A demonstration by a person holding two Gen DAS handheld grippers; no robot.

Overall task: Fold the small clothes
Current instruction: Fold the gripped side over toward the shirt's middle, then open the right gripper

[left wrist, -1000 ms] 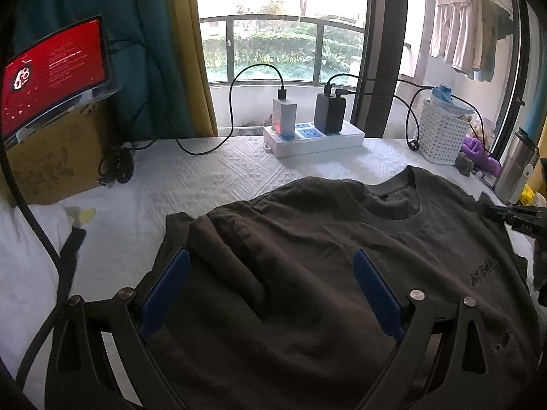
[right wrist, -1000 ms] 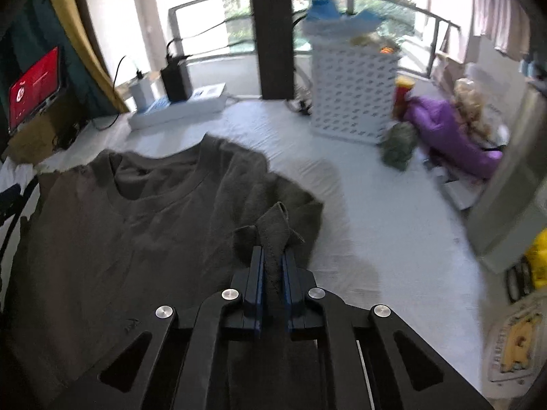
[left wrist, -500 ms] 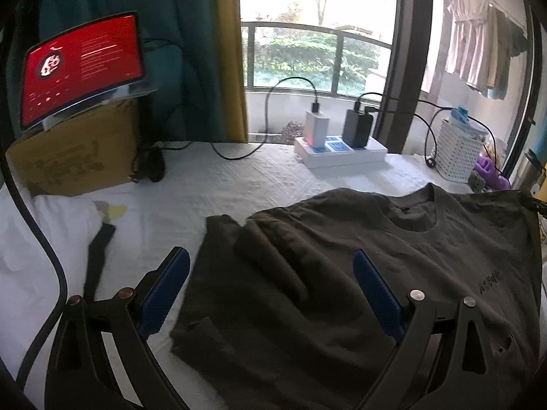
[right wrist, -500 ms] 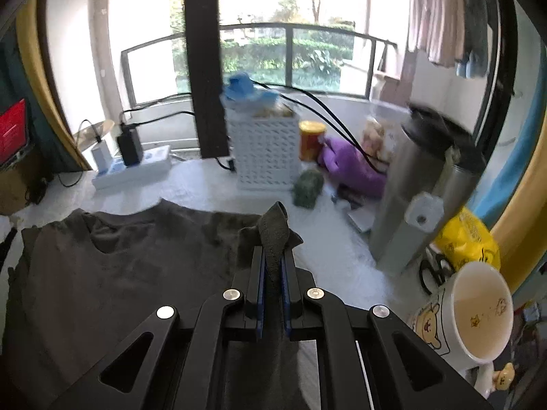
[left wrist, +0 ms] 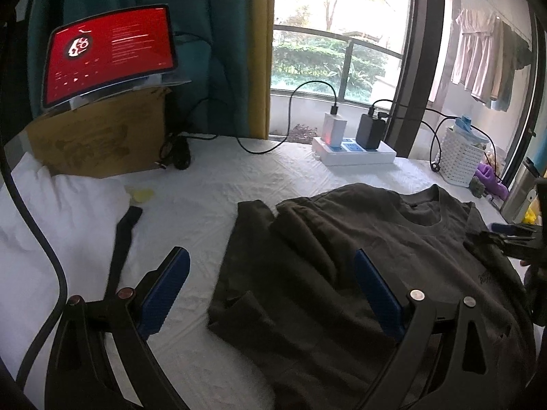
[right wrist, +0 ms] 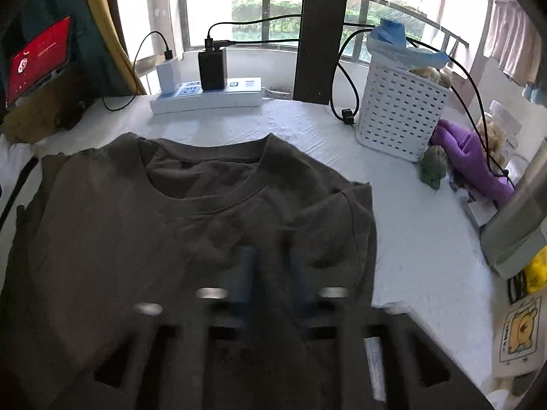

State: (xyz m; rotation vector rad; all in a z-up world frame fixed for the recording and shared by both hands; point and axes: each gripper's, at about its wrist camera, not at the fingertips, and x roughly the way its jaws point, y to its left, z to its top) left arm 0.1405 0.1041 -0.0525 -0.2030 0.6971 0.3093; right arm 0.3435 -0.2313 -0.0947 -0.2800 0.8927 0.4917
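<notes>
- The right gripper [right wrist: 270, 270] has just been opening: its blurred blue fingers [right wrist: 246, 273] stand apart, released, with the dark olive cotton T-shirt [right wrist: 191, 225] lying under them rather than pinched, likely so the folded-in sleeve can settle.
- The left gripper [left wrist: 270, 283] has its blue fingers [left wrist: 167, 283] spread wide and empty above the shirt's other sleeve, probably ready for the next fold.
- Beyond both, the shirt lies on the white-covered counter [left wrist: 212, 184].
- A second ago the right fingers clamped a fold of cloth; now it lies flat.

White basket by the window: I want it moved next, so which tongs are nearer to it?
Right. The right tongs are over the shirt's basket-side sleeve; the left tongs are at the far side from the basket.
</notes>
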